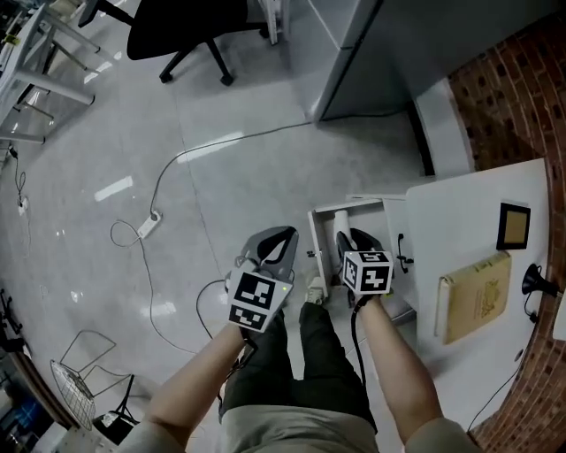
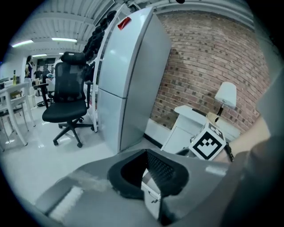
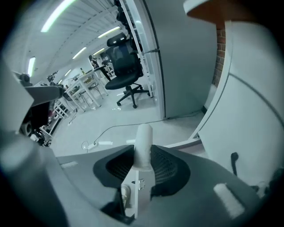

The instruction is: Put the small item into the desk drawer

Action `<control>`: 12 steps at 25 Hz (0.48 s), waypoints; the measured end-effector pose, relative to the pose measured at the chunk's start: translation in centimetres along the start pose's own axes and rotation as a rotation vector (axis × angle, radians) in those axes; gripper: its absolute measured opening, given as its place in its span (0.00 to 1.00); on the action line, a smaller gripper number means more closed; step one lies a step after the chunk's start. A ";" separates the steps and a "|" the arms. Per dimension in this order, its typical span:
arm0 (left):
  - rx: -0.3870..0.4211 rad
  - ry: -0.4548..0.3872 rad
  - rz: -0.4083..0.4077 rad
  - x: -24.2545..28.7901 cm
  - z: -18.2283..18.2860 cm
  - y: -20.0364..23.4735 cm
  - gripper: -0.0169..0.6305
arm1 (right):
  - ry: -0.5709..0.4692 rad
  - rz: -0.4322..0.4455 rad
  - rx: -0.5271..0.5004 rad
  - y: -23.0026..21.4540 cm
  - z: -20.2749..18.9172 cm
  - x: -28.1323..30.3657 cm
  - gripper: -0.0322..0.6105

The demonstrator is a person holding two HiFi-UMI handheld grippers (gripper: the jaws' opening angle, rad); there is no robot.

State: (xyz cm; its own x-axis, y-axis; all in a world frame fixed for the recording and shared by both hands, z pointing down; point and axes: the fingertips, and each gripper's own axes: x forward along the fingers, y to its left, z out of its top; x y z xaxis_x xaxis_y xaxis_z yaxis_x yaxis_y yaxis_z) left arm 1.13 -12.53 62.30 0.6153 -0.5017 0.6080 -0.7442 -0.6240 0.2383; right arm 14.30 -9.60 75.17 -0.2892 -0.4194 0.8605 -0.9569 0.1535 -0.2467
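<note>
A small white cylinder-shaped item (image 3: pixel 143 137) stands upright between the jaws of my right gripper (image 3: pixel 142 155), which is shut on it. In the head view the right gripper (image 1: pixel 354 239) hovers over the open white desk drawer (image 1: pixel 320 232), beside the white desk (image 1: pixel 478 199); the item itself is hidden there. Below the jaws in the right gripper view lies the drawer's white edge (image 3: pixel 133 195). My left gripper (image 1: pixel 283 237) hangs just left of the drawer, its jaws (image 2: pixel 147 153) closed with nothing in them. A white drawer corner (image 2: pixel 151 198) shows under them.
On the desk lie a tan book (image 1: pixel 473 296), a dark picture frame (image 1: pixel 513 226) and a black lamp base (image 1: pixel 535 281). A power strip (image 1: pixel 148 226) and cable lie on the floor, with an office chair (image 1: pixel 177 26), a grey cabinet (image 1: pixel 371 53) and a wire basket (image 1: pixel 75 389).
</note>
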 end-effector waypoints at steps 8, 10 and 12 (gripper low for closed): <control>-0.042 0.091 -0.030 6.2 -8.2 1.7 0.03 | 0.112 -0.010 0.036 -3.6 -6.0 9.0 0.25; -0.065 0.102 -0.032 7.5 -9.9 2.1 0.03 | 0.134 -0.009 0.043 -4.3 -7.4 11.0 0.25; -0.085 0.109 -0.038 8.7 -11.3 2.2 0.03 | 0.143 -0.016 0.045 -5.1 -8.5 12.9 0.25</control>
State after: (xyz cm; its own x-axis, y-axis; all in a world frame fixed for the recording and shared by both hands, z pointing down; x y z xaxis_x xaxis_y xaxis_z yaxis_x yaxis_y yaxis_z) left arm 1.89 -11.48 76.65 0.6150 -0.4075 0.6751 -0.7431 -0.5859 0.3233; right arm 15.65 -8.15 91.32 -0.2698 -0.2890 0.9185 -0.9626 0.1061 -0.2493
